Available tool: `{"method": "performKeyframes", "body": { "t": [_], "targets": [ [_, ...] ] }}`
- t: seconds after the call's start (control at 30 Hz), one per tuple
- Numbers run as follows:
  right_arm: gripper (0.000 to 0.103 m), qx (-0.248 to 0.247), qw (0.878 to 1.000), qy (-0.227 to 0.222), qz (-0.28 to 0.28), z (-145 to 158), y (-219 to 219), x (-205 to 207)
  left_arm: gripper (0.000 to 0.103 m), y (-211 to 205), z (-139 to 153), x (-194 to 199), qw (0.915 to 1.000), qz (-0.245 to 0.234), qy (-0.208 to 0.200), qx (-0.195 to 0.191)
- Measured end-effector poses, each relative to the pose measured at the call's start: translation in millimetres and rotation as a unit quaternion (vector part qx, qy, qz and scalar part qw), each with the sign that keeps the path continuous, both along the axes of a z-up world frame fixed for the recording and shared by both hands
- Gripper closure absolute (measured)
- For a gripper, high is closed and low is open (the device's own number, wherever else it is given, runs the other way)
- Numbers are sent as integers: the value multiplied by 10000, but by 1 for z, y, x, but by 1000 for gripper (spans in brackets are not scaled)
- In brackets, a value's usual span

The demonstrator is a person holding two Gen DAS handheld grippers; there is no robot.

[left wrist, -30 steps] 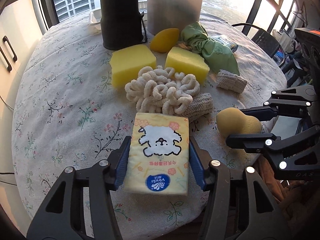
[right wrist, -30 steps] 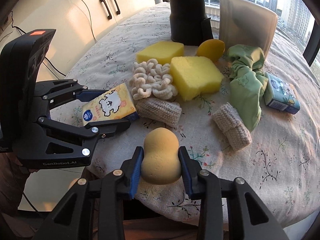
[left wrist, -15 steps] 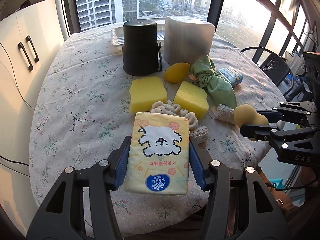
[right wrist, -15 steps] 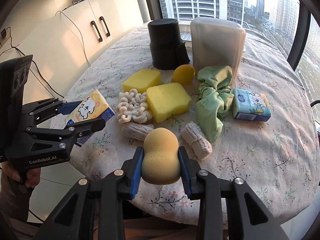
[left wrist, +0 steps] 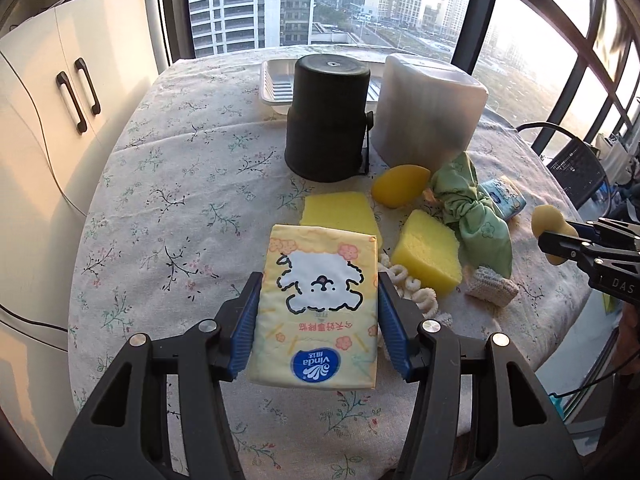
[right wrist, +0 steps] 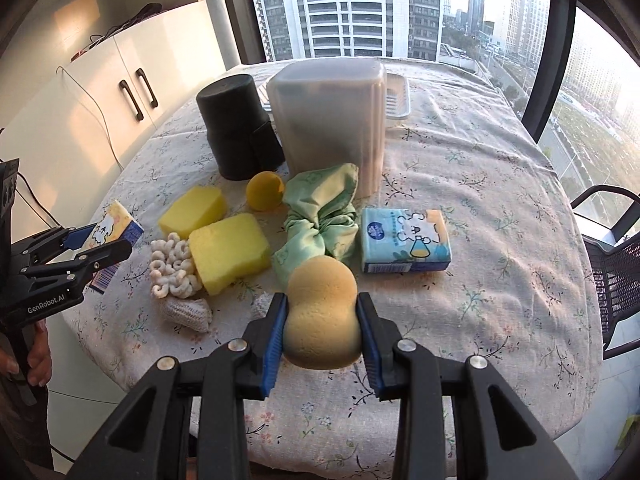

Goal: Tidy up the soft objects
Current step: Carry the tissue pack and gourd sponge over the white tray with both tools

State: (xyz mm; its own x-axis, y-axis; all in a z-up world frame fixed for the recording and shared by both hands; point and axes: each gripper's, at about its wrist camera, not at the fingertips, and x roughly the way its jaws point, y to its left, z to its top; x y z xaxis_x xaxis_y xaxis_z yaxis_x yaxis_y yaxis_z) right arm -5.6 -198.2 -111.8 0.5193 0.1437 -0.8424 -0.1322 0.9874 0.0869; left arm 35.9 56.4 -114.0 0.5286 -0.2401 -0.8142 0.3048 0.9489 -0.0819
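My left gripper [left wrist: 318, 320] is shut on a yellow tissue pack [left wrist: 318, 308] with a white dog print, held above the near left of the table; it also shows in the right wrist view [right wrist: 116, 228]. My right gripper [right wrist: 322, 328] is shut on a tan gourd-shaped sponge [right wrist: 322, 312], held above the table's near edge; the sponge also shows in the left wrist view [left wrist: 548, 220]. On the table lie two yellow sponge blocks [right wrist: 228, 252] [right wrist: 192, 210], a cream looped scrubber [right wrist: 174, 268], a green cloth [right wrist: 320, 216], a yellow egg sponge [right wrist: 264, 190], a blue tissue pack [right wrist: 404, 240] and knitted pads [right wrist: 186, 312].
An upturned black bin [right wrist: 236, 132] and an upturned frosted bin [right wrist: 332, 120] stand at the back, with a white tray [left wrist: 276, 88] behind them. The round table has a floral cloth [right wrist: 500, 200]. White cabinets [left wrist: 60, 120] stand left, a mesh chair [right wrist: 616, 256] right.
Both grippers have lifted and drawn back from the table with their loads, so more of the table shows. The things on the table have not moved.
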Motion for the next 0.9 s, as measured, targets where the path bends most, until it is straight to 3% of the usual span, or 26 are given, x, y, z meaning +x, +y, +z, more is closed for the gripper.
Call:
{"method": "performKeyframes", "body": {
  "t": [0.57,0.9],
  "targets": [
    [66,-40,9989,55,-468,4,-59,75,51,19,-2,80,9982,589,88,59],
    [66,-705,9957,-3,-596,1,-81,136,51,36,-5,151,9955,891,50,310]
  ]
}}
